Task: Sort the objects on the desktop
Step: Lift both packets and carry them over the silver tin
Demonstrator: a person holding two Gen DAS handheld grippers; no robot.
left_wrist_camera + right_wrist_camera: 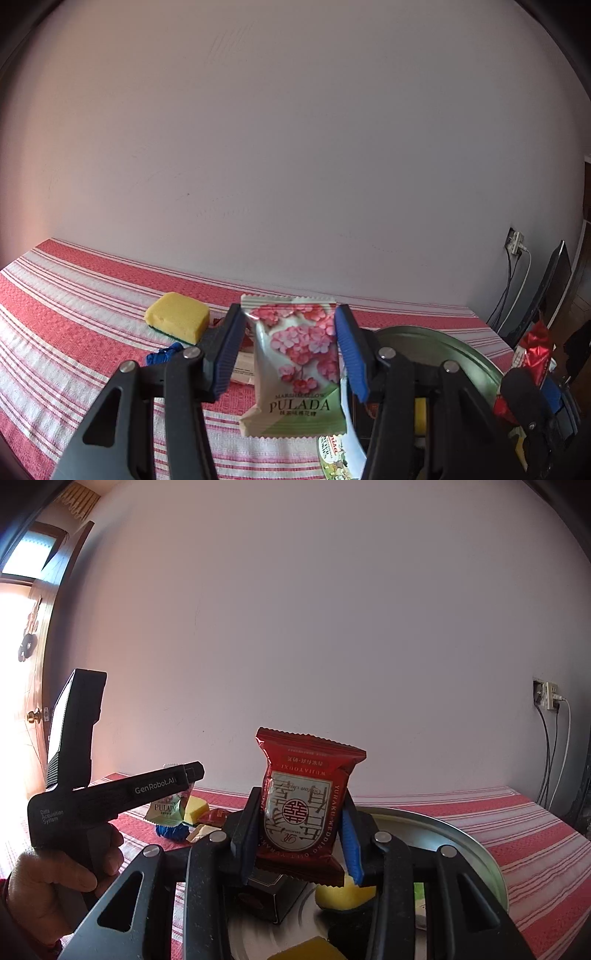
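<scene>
My left gripper [290, 343] is shut on a pink-flowered PULADA marshmallow packet [295, 365] and holds it upright above the striped cloth. The packet also shows in the right wrist view [166, 806], under the left gripper's body [122, 797]. My right gripper [299, 834] is shut on a red snack packet [301, 805] and holds it over the round metal tray [476, 853]. The right gripper and its red packet [533, 354] show at the right edge of the left wrist view.
A yellow sponge [177, 317], a blue wrapped item [164, 354] and a small white packet [243, 369] lie on the red-striped tablecloth [74, 314]. The tray [436, 343] holds a black box [273, 897], yellow pieces [343, 895] and other packets. A wall stands close behind.
</scene>
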